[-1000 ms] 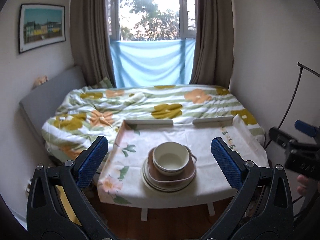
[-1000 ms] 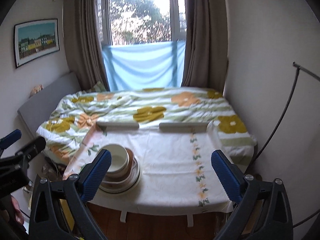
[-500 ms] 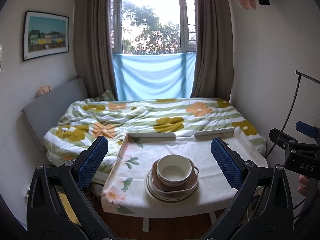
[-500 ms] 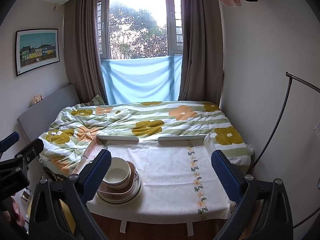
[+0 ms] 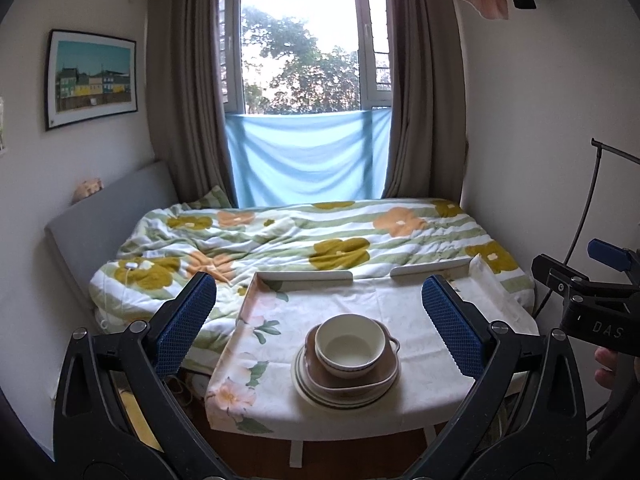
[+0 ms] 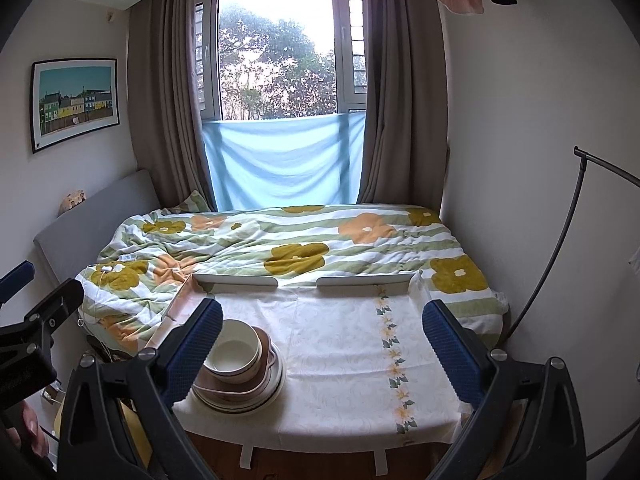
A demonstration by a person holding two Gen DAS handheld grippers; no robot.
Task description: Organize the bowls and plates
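A white bowl (image 5: 349,345) sits in a brown two-handled dish (image 5: 352,380) on a stack of cream plates (image 5: 316,394), near the front left of a cloth-covered table (image 5: 360,300). The stack also shows in the right wrist view (image 6: 238,376). My left gripper (image 5: 320,328) is open and empty, held back from the table in front of the stack. My right gripper (image 6: 322,340) is open and empty, facing the bare cloth (image 6: 340,352) to the right of the stack. Its left finger (image 6: 192,348) hides part of the stack.
A bed with a flowered quilt (image 5: 300,236) lies behind the table, under a curtained window (image 5: 304,60). Two white rails (image 6: 304,280) edge the table's far side. A thin black stand (image 6: 560,240) rises by the right wall. Wooden floor shows below the table.
Both grippers have pulled back and tilted up from the table. The stack now looks lower and smaller in both views. The dishes have not moved.
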